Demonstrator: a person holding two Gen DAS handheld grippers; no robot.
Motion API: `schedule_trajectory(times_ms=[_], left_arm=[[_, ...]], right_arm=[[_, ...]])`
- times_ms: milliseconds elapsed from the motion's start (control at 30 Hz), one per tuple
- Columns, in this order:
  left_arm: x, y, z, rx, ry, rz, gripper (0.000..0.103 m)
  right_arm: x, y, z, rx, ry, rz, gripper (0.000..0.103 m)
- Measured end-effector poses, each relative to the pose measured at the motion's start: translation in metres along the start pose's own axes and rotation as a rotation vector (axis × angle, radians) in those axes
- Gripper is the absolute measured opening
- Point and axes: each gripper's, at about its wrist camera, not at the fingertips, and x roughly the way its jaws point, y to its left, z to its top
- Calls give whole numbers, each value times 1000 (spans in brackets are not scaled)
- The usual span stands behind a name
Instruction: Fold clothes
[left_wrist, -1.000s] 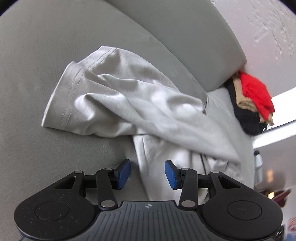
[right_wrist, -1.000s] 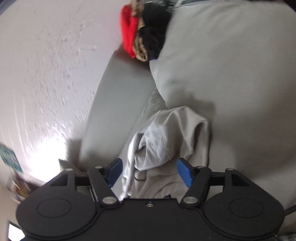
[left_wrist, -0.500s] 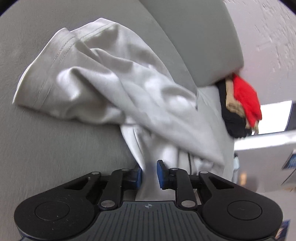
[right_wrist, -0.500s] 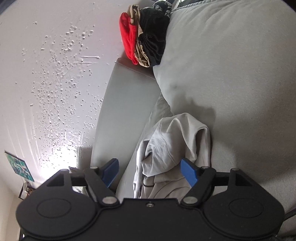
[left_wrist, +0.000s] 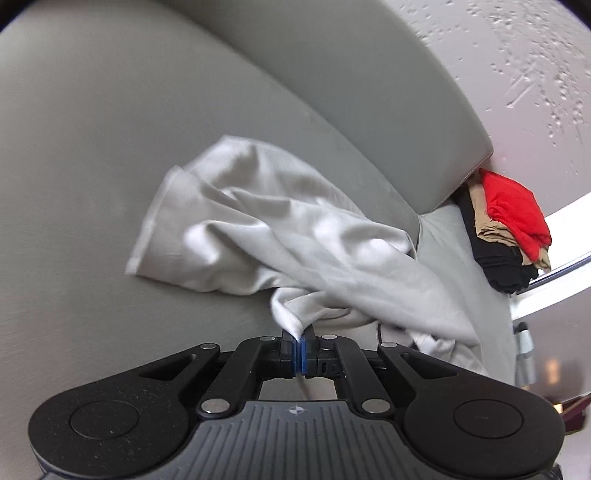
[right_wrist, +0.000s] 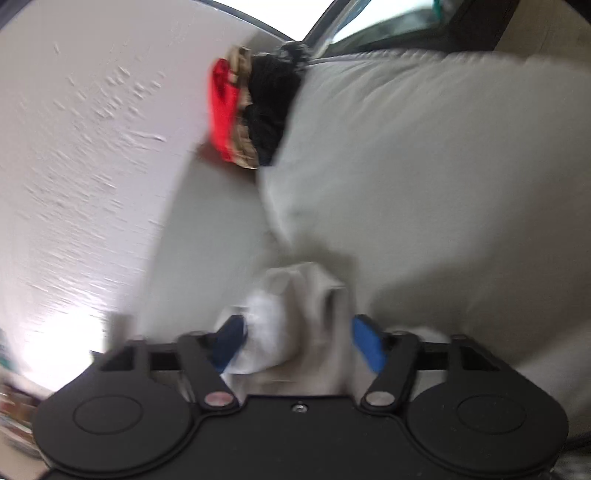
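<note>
A crumpled light grey T-shirt (left_wrist: 280, 229) lies on the grey sofa seat (left_wrist: 74, 184). My left gripper (left_wrist: 298, 349) is shut on a fold of the shirt's near edge, and the cloth rises in a small peak to the blue pads. In the blurred right wrist view, another bunch of the shirt (right_wrist: 303, 295) stands between the fingers of my right gripper (right_wrist: 298, 326). Its jaws are closing, with the blue pads (right_wrist: 231, 338) right beside the cloth on both sides. I cannot make out a firm pinch there.
The sofa backrest (left_wrist: 351, 92) runs behind the shirt, below a textured white wall (left_wrist: 535, 74). A stack of folded clothes, red (left_wrist: 513, 218) over tan and black (left_wrist: 498, 266), sits at the sofa's far end, also seen as a red and black pile (right_wrist: 255, 110).
The left jaws closed onto the shirt's edge and pulled it up and back. The right jaws narrowed around the bunched cloth, and that view tilted and blurred.
</note>
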Motion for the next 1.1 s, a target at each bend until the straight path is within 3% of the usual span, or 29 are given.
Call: schedule_trajectory(times_ms=[67,233,300,433,500,600,700,967,1100], left_arm=[[0,0,-4,24,5,22,4],[14,3,-10,58,43,73,5],[17,5,-9,46,50,74,5],[17,8,-7,36,56,72,6],[17,10,-7,29,58,69,7],[18,11,-7,22,61,65,8],[18,11,-7,20,64,63,9],[20,12,-7,11,58,70,11],[20,14,-6,-1,61,63,11]], right_arm=[[5,11,0,-91,25,-105,39],[33,48,1,-433,72,-294,37],[44,51,3,-473,89,-330,37],[54,46,11,-452,90,-308,34],[56,40,15,-412,78,-277,19],[57,27,24,-318,83,-196,14],[52,24,27,-294,123,-177,15],[55,31,19,-352,272,-228,16],[63,31,9,-292,293,-207,29]])
